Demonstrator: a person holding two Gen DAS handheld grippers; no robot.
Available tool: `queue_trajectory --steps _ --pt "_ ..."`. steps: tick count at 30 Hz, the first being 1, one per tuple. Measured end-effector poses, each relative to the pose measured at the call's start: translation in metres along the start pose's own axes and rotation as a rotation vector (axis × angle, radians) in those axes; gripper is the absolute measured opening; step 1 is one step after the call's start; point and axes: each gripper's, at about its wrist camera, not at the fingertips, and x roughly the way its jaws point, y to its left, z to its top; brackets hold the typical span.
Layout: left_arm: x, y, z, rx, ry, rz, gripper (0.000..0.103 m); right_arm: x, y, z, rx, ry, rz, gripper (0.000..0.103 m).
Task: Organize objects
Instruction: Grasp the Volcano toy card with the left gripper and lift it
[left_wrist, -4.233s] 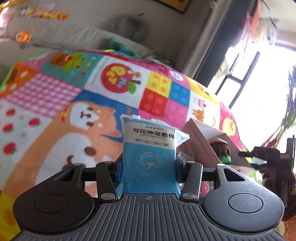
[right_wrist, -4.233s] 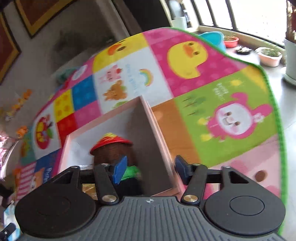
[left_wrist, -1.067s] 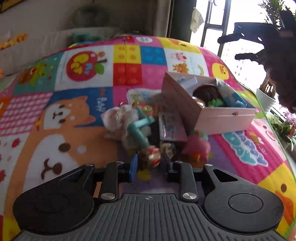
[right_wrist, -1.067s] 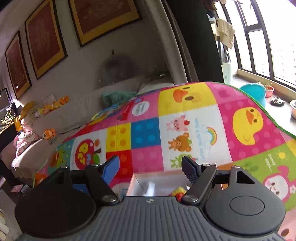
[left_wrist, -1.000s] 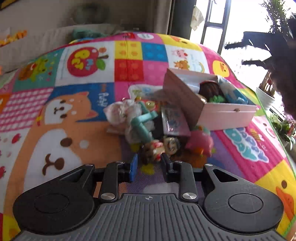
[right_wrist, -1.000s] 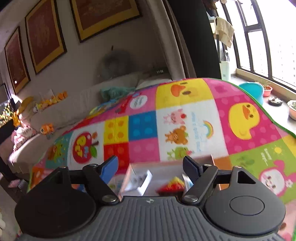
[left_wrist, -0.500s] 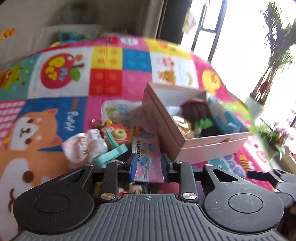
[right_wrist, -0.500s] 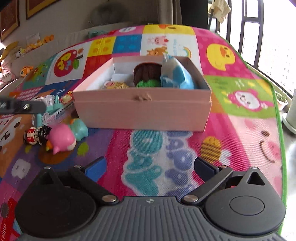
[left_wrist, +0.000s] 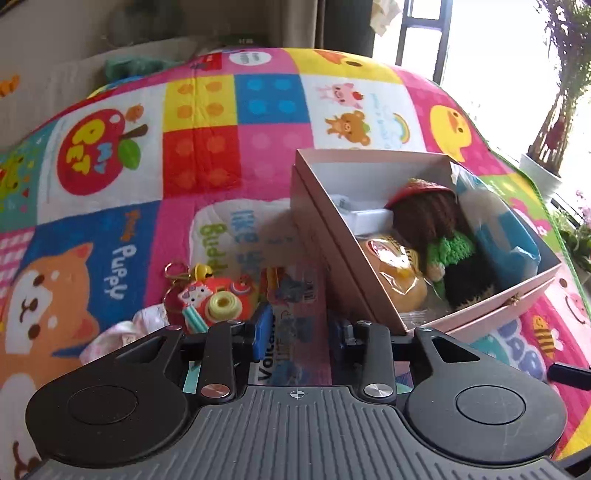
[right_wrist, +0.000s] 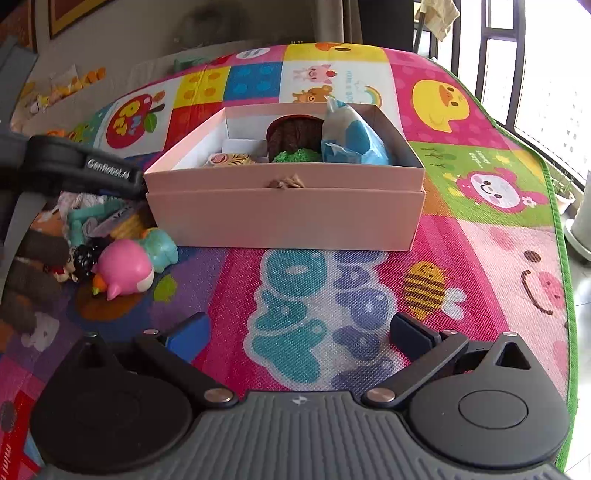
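A big patchwork cartoon play mat (right_wrist: 461, 236) fills both frames, window at the right, one pink box (right_wrist: 284, 206) mid-frame with four things inside; right gripper (right_wrist: 297, 332) fingers wide apart, left gripper (left_wrist: 300, 328) just opened slightly over one flat packet (left_wrist: 295, 317).

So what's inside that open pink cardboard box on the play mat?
The pink cardboard box holds a brown knitted doll, a blue-and-white packet, a yellow snack bag and a white item; anything beneath them is hidden.
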Motion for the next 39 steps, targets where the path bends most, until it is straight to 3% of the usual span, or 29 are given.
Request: queue_trajectory --steps 5,10,17,23,32,37,39 --pt "-0.014 0.004 -0.010 0.045 0.026 -0.020 0.037 0.000 0.001 -0.002 -0.007 0.002 -0.004 0.103" --pt "-0.024 0.011 -0.024 0.068 0.011 0.007 0.040 0.000 0.001 -0.001 -0.008 0.002 -0.004 0.103" --pt "-0.006 0.018 -0.008 0.002 -0.011 0.011 0.040 0.000 0.002 -0.002 -0.008 0.003 -0.004 0.103" --pt "0.006 0.018 0.000 0.022 -0.023 0.036 0.040 0.000 0.003 -0.002 -0.012 0.004 -0.006 0.103" --pt "0.019 0.035 0.011 -0.073 -0.052 0.066 0.040 0.000 0.003 -0.002 -0.012 0.004 -0.006 0.103" --pt "0.021 0.051 0.017 -0.154 -0.032 0.057 0.041 0.000 0.002 -0.002 -0.012 0.004 -0.005 0.103" --pt "0.020 0.055 0.017 -0.157 0.006 0.061 0.047 0.000 0.003 -0.002 -0.012 0.004 -0.005 0.103"
